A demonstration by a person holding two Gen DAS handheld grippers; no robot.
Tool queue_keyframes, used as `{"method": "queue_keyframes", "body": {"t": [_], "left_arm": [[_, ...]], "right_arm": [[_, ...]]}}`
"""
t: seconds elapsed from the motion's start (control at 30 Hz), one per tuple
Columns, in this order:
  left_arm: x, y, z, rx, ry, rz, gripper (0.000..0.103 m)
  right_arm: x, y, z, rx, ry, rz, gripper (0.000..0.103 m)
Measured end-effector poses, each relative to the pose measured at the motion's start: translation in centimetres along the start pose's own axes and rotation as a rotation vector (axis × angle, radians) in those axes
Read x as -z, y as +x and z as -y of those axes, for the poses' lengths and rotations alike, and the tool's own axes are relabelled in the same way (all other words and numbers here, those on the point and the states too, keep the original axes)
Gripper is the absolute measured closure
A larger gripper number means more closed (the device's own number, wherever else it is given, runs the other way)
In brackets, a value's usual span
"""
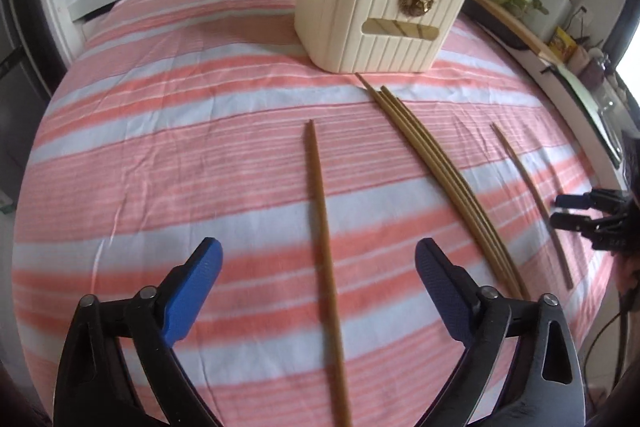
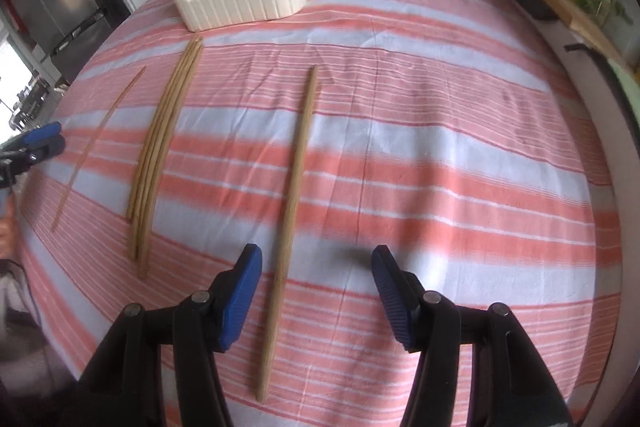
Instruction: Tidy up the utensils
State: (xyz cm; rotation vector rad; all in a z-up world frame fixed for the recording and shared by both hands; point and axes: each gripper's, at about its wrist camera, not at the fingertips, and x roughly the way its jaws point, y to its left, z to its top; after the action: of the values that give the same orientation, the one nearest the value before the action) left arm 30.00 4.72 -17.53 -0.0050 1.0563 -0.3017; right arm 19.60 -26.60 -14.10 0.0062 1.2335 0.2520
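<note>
Item under task: brown wooden chopsticks lying loose on a surface covered with a pink-and-white striped cloth point(image 1: 180, 131). A cream ribbed utensil box with a gold ornament and a slot cut-out point(image 1: 372, 19) stands at the far side. At least two sticks already lean out of its top.

Layout, left to right:
- a single left chopstick point(image 1: 320, 211)
- a tight bundle of three chopsticks point(image 1: 436, 163), its far tips near the box
- a single right chopstick point(image 2: 296, 179)

All point roughly toward the box.

Left claw point(image 1: 318, 247): spread wide and pinching nothing. It is angled down over the near half of the left chopstick, which runs between the blue pads without touching them.

Right claw point(image 2: 316, 255): partly spread and also empty. The right chopstick sits nearer its left pad than its right.

Judged step: both hands are lining up a pick, and none of these five sticks is boxed yet.

Risks noted:
- A thin round stick flat on soft cloth may roll or skid as the pads close. The off-centre right stick is the likelier to be pushed sideways.
- Pads closing low could pinch a fold of cloth, drag it and disturb the bundle.
- A grip near one end leaves a long overhang. The stick may pivot and catch the box rim or the sticks already inside.
- Both claws heading for the same box opening may collide.
</note>
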Motion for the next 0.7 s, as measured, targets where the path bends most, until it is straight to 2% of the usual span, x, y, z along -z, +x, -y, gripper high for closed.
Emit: {"method": "queue_keyframes", "body": {"t": [0.07, 0.17, 0.27, 0.33, 0.37, 0.4, 0.43, 0.47, 0.5, 0.6, 0.7], "left_arm": [[-1.2, 1.7, 0.0, -0.007, 0.019, -0.035, 0.012], [-2.4, 3.8, 0.2, -0.065, 0.064, -0.075, 0.018], [-3.2, 5.0, 0.5, -0.129, 0.096, -0.081, 0.024], [-3.9, 5.5, 1.0, -0.134, 0.122, -0.08, 0.029], [-4.2, 5.7, 1.2, -0.127, 0.128, -0.084, 0.037], [-4.6, 5.9, 1.4, -0.109, 0.13, -0.09, 0.049], [-4.9, 6.0, 1.6, -0.1, 0.129, -0.091, 0.057], [-5.1, 6.0, 1.8, -0.088, 0.128, -0.09, 0.074], [-5.2, 5.9, 2.0, -0.072, 0.126, -0.088, 0.097], [-4.9, 5.6, 1.9, -0.089, 0.118, -0.065, 0.099], [-4.8, 3.4, 1.4, -0.074, 0.077, 0.007, 0.099]], "right_arm": [[-1.4, 0.6, 0.3, -0.002, 0.006, -0.012, 0.045], [-3.8, 1.7, -0.5, 0.016, -0.025, -0.015, 0.049], [-5.4, 2.6, -2.0, 0.054, -0.071, -0.019, 0.055], [-6.7, 3.3, -2.7, 0.093, -0.092, -0.019, 0.058], [-7.2, 3.6, -2.9, 0.105, -0.098, -0.016, 0.062], [-7.9, 3.8, -3.1, 0.112, -0.104, -0.014, 0.067], [-8.6, 4.2, -3.2, 0.119, -0.103, -0.01, 0.08], [-9.4, 4.4, -3.2, 0.137, -0.103, 0.0, 0.091], [-10.0, 4.6, -3.2, 0.143, -0.106, 0.004, 0.096], [-10.8, 4.9, -2.6, 0.121, -0.066, 0.022, 0.097], [-11.1, 3.2, -2.2, 0.063, -0.025, 0.095, 0.097]]}}
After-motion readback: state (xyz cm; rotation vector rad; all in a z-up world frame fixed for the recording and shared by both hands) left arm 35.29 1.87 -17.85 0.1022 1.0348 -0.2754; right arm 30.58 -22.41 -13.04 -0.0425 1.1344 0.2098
